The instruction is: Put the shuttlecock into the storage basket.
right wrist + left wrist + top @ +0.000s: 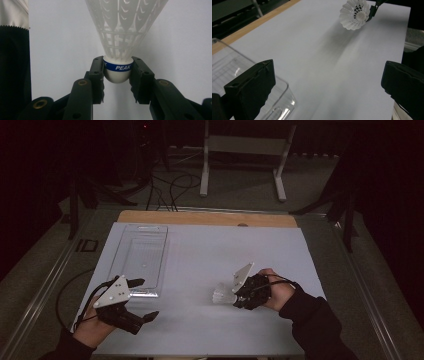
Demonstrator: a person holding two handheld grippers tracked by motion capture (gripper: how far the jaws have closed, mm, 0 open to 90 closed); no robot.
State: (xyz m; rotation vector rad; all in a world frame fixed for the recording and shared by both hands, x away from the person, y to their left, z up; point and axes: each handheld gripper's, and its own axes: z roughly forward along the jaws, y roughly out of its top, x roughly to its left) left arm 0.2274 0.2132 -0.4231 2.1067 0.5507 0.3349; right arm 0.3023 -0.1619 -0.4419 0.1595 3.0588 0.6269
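A white plastic shuttlecock (117, 68) with a blue band reading PEAK is clamped by its rounded head between the jaws of my right gripper (117, 75). In the high view the shuttlecock (223, 293) points left from the right gripper (239, 296), low over the white sheet (210, 255). From the left gripper view the shuttlecock (355, 14) shows its open skirt at the far end of the sheet. My left gripper (148, 300) hovers at the front left, jaws wide apart and empty, beside the near end of a clear plastic tray (141, 257).
The white sheet covers a wooden table whose bare edge (205, 217) runs along the back. The clear tray (227, 72) lies lengthwise on the sheet's left part. Beyond the table stand a white frame (245, 155) and floor cables (170, 190).
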